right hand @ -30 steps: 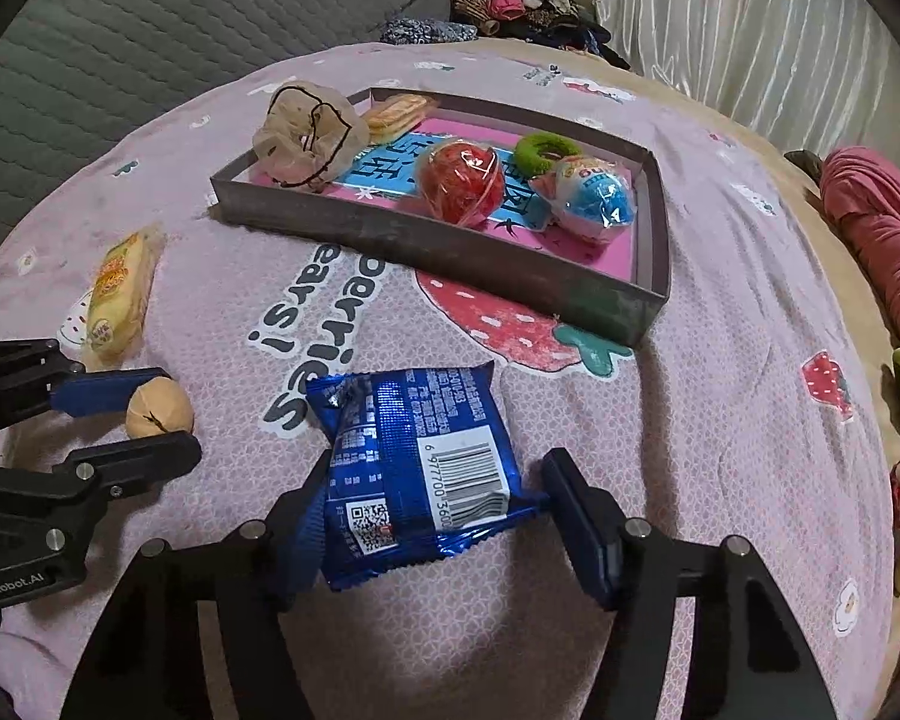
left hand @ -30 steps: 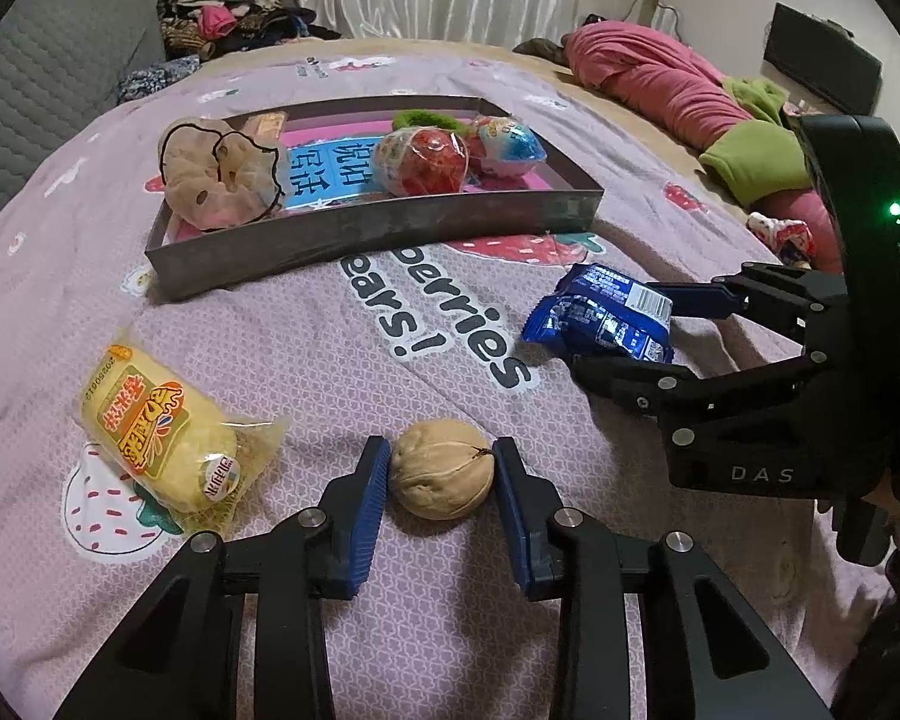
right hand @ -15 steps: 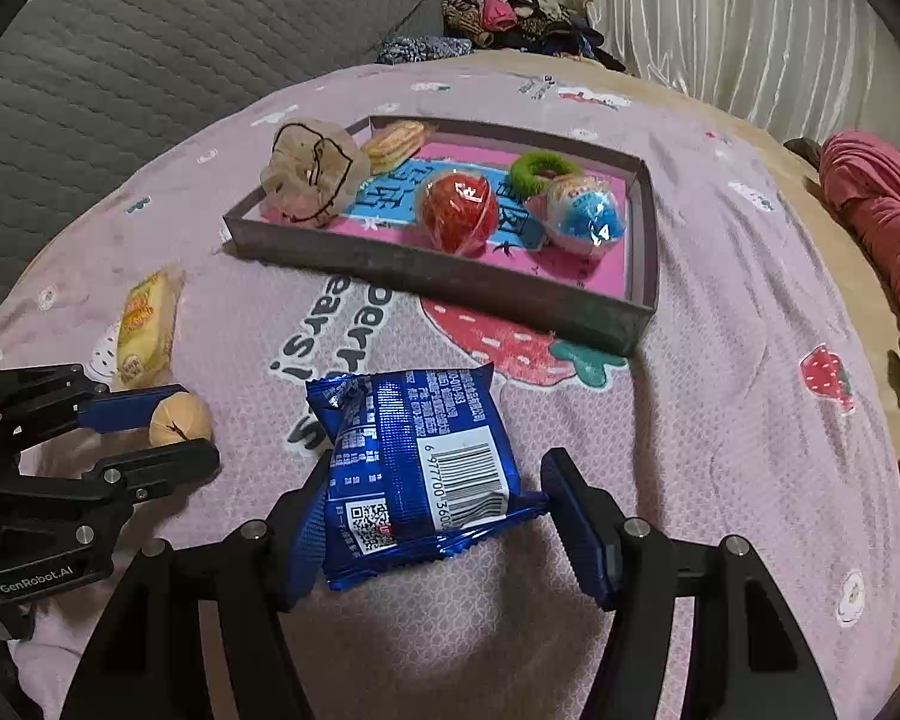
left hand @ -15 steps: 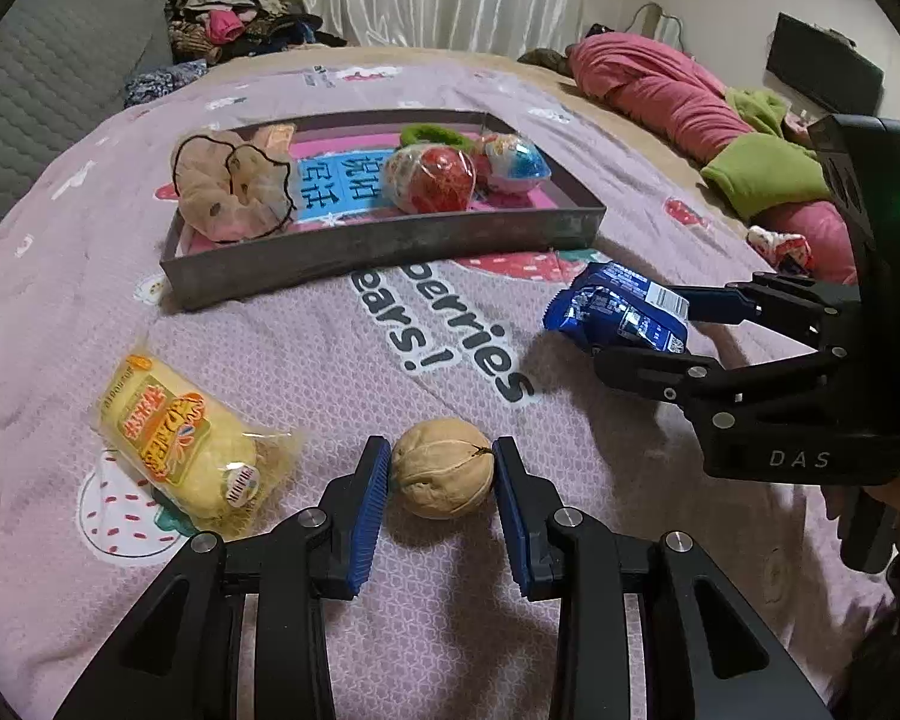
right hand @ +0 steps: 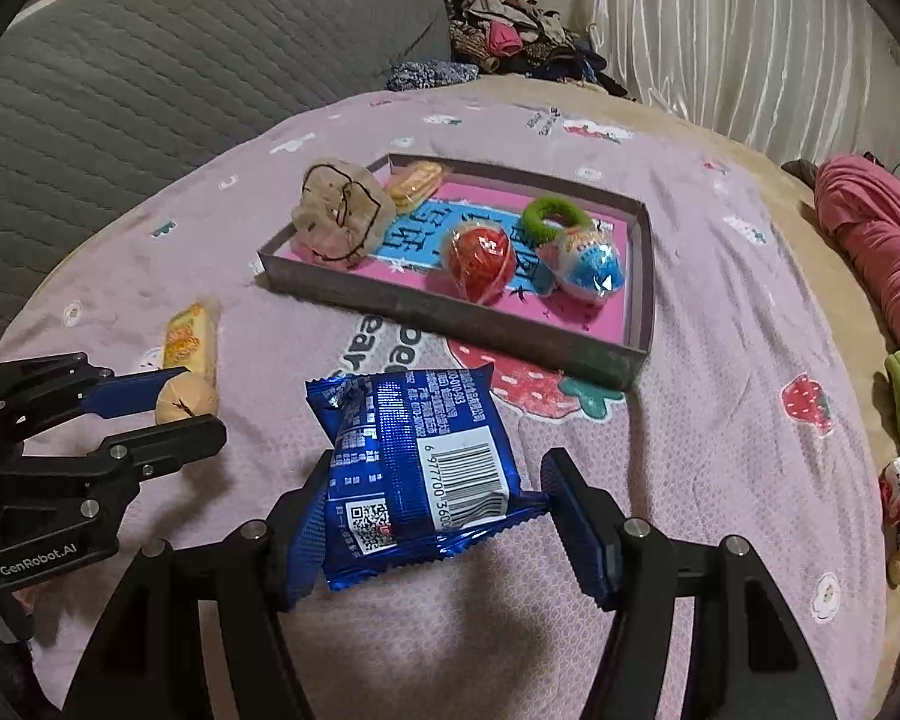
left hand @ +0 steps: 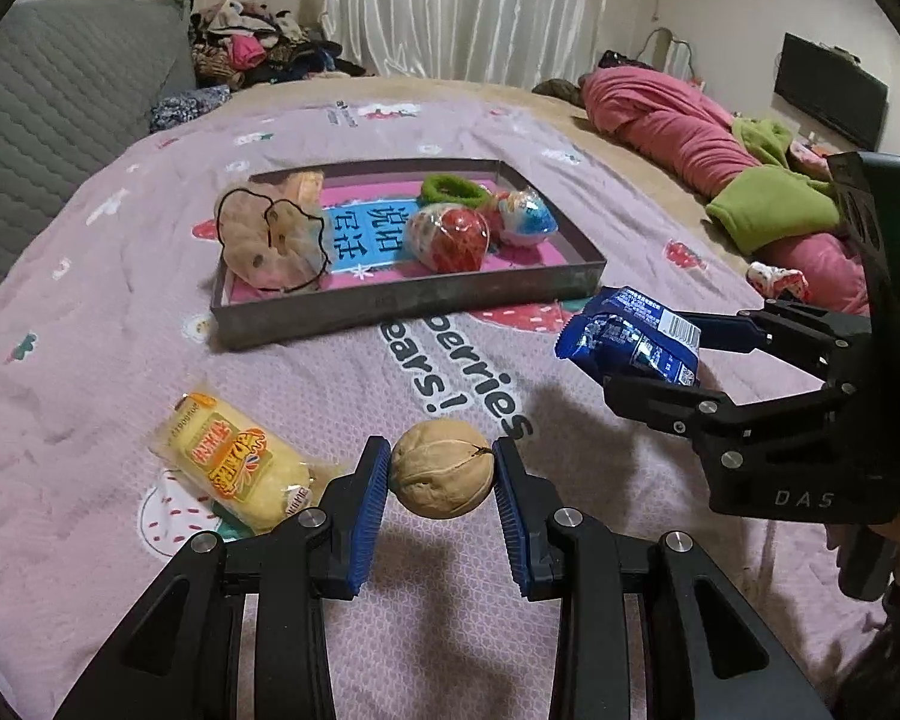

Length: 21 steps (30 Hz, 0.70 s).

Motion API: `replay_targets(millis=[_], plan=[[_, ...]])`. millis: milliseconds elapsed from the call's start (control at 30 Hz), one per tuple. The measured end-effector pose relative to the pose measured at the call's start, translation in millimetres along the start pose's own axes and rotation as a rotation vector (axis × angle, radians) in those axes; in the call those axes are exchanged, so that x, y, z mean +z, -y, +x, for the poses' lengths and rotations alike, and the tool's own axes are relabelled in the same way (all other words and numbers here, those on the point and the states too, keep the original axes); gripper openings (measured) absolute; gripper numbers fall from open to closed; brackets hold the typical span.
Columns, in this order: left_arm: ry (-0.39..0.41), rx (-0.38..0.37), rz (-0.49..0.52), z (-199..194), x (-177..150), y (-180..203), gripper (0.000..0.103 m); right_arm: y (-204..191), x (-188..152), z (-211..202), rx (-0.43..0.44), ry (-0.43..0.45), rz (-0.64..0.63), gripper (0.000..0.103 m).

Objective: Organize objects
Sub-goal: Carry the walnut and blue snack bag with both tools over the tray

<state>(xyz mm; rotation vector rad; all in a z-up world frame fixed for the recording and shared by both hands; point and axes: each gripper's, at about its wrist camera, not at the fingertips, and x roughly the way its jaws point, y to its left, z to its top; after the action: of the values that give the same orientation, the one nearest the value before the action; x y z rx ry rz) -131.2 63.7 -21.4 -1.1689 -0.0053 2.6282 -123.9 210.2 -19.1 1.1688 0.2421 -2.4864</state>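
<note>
The black plastic body of the right gripper (left hand: 648,354) bore "DAS", and that of the left gripper (right hand: 171,414) read "GenRobot.AI". The crinkled blue foil snack packet (right hand: 414,468) carried a white barcode label with digits "6 977700 3600" and a QR code. The pink strawberry-print bedspread (left hand: 462,384) showed "berries" and "ears!" in grey letters.

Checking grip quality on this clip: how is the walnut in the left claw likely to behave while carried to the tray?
The walnut looks hard and rounded, so it probably won't deform between the pads of the left claw. Only a narrow part of each side seems to touch them, so it may pivot or slip if jolted. Set down in the tray, it could roll.
</note>
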Motion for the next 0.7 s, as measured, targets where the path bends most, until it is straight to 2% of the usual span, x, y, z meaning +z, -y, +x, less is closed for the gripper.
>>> replay_targets(millis=[267, 367, 700], plan=[[0.044, 0.003, -0.011, -23.2, 3.8, -2.0, 0.036, -9.0, 4.3, -18.6, -0.006, 0.028, -0.013, 0.066], [0.068, 0.029, -0.015, -32.4, 5.9, -3.1, 0.036, -12.3, 7.0, -26.4, -0.005, 0.046, -0.011, 0.066], [0.105, 0.023, -0.042, -54.2, 12.3, -5.5, 0.036, -23.4, 15.6, -41.0, 0.001, 0.084, -0.016, 0.066]])
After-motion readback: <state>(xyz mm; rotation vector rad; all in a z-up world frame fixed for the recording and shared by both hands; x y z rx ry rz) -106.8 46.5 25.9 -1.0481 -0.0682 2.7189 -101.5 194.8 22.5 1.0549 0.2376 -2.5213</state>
